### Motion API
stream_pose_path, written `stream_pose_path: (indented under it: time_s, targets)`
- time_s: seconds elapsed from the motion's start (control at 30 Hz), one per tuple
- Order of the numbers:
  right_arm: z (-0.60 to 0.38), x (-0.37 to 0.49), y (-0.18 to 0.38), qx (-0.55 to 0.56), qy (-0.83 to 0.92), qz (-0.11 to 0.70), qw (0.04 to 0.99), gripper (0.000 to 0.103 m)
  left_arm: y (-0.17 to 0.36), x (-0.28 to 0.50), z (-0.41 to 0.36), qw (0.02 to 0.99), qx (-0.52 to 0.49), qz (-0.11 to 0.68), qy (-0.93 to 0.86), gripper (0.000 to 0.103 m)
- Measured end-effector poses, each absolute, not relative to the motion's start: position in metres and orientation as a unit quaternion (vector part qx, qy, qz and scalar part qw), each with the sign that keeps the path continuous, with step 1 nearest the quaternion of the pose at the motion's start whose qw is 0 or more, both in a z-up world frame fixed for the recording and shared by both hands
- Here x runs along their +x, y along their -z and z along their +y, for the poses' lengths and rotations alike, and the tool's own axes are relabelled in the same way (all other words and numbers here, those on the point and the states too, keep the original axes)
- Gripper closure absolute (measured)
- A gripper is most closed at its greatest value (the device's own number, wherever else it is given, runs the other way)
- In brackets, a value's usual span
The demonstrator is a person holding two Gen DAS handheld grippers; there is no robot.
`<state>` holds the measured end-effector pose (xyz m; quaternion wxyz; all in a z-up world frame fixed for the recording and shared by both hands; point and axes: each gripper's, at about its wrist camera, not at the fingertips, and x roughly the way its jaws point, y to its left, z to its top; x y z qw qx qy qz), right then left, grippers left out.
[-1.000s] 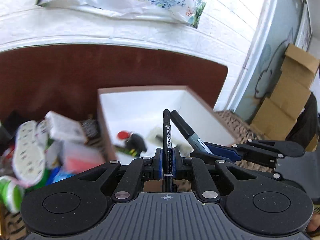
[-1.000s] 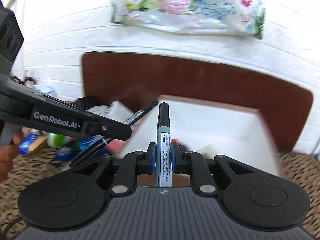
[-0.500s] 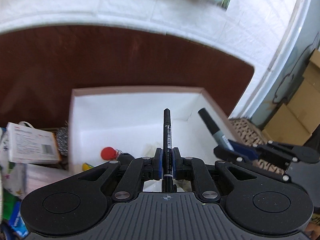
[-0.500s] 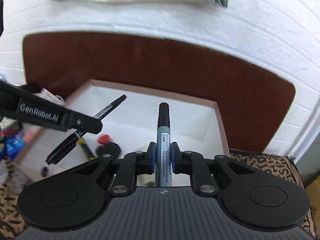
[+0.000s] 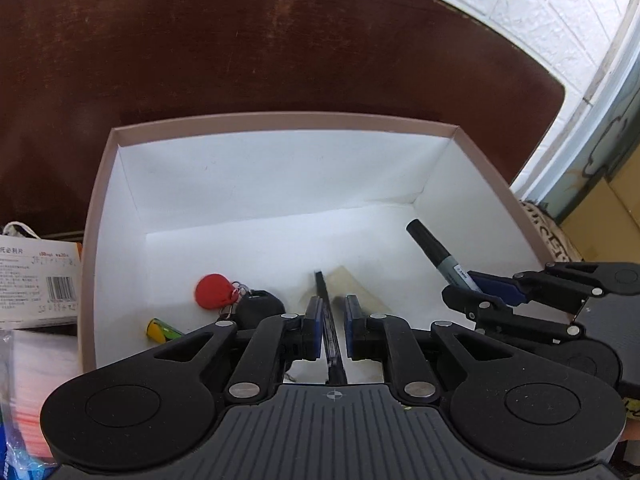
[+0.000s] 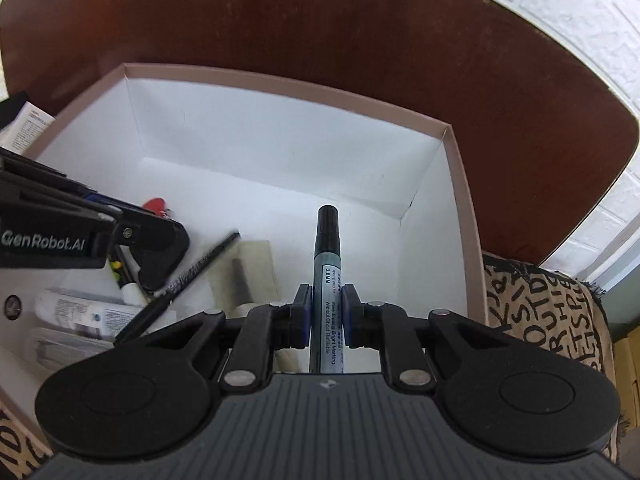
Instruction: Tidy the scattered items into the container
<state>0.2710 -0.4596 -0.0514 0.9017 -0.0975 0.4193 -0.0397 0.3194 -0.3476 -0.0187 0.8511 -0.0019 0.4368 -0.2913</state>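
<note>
Two hand-held grippers hang over an open box (image 5: 280, 168) with white inside walls and a pinkish-brown rim, which stands in front of a dark reddish-brown panel (image 5: 280, 40).

The left gripper (image 5: 333, 320) has its jaws parted. A thin black pen (image 5: 326, 312) sits in the gap between them, and a sliver of space shows on either side, so the blue pads (image 5: 316, 320) are not pressing it. In the right wrist view, the pen (image 6: 192, 276) slants loose below the left gripper (image 6: 160, 248), over the things in the box.

The right gripper (image 6: 325, 320) is closed on a grey whiteboard marker (image 6: 328, 280) with a black cap, which points forward over the right half of the box. In the left wrist view, the marker (image 5: 440, 256) juts up and to the left from the right gripper (image 5: 476, 292).

Already on the box floor are a red key fob (image 5: 214, 290) on a ring beside a black car key (image 5: 260, 312), a small yellow-green object (image 5: 162, 330), a beige flat pad (image 6: 256, 268) and some white packets (image 6: 80, 312).

Outside the box, on its left, lies a white medicine carton (image 5: 38, 284) with a barcode. A patterned cloth (image 6: 548, 320) with black lettering lies to the right of the box.
</note>
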Motion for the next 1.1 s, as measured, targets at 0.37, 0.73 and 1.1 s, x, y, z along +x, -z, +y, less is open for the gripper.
stream_pose_path:
  time_s: [0.37,0.73,1.1]
  targets:
    - [-0.458,0.281,0.054,-0.111,0.055,0.432,0.893,0.081,0.018,0.315,-0.349,0.861,0.011,0.414,0.296,0.04]
    - [-0.444,0.266,0.044,-0.139,0.045,0.386,0.911,0.002,0.001,0.301,-0.333,0.895,0.019,0.359,0.265,0.009]
    - [-0.433,0.237,0.038,-0.106,0.019,0.372,0.922,0.0,-0.017,0.279,-0.317,0.923,0.019,0.31,0.228,0.005]
